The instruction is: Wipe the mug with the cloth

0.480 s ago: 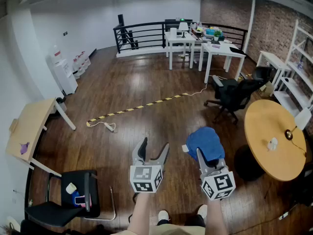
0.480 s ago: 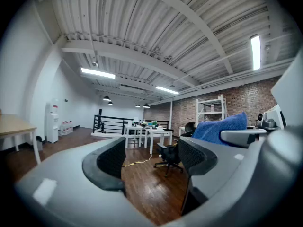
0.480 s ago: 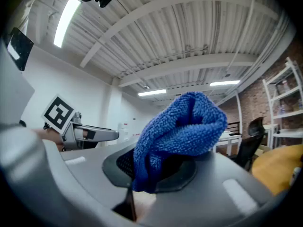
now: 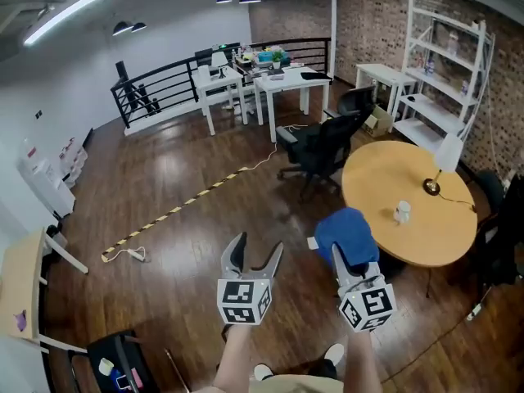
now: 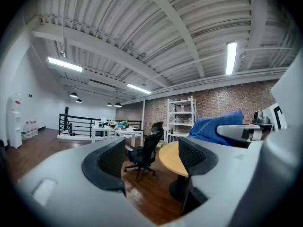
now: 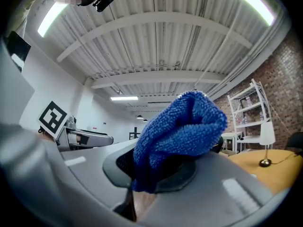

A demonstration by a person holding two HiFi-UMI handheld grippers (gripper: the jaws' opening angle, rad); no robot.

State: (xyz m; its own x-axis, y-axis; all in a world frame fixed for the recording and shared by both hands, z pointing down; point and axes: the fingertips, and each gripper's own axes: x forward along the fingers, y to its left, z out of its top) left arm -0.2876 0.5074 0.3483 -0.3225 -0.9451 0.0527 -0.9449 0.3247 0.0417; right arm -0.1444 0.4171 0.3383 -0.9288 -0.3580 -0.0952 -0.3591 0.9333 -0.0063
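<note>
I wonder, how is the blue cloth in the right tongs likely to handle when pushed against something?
The blue cloth is bunched and droops over the right tongs, so it is probably floppy and will give when pushed. Its fuzzy pile suggests it drags rather than slips. It looks light for its bulk.

Both tongs are chunky, smooth grey plastic, nothing fancy. The left tongs [image 4: 259, 249] have black ribbed pads [image 5: 111, 161] lining the inside of each jaw, and the right tongs [image 4: 350, 259] look like the same build. Each has a white cube at the back with black square markers, the left cube [image 4: 243, 300] and the right cube [image 4: 366, 308]. Lower down you can spot white shoes [image 4: 262, 372] and something beige [image 4: 282, 384], trousers or a top, can't tell.
</note>
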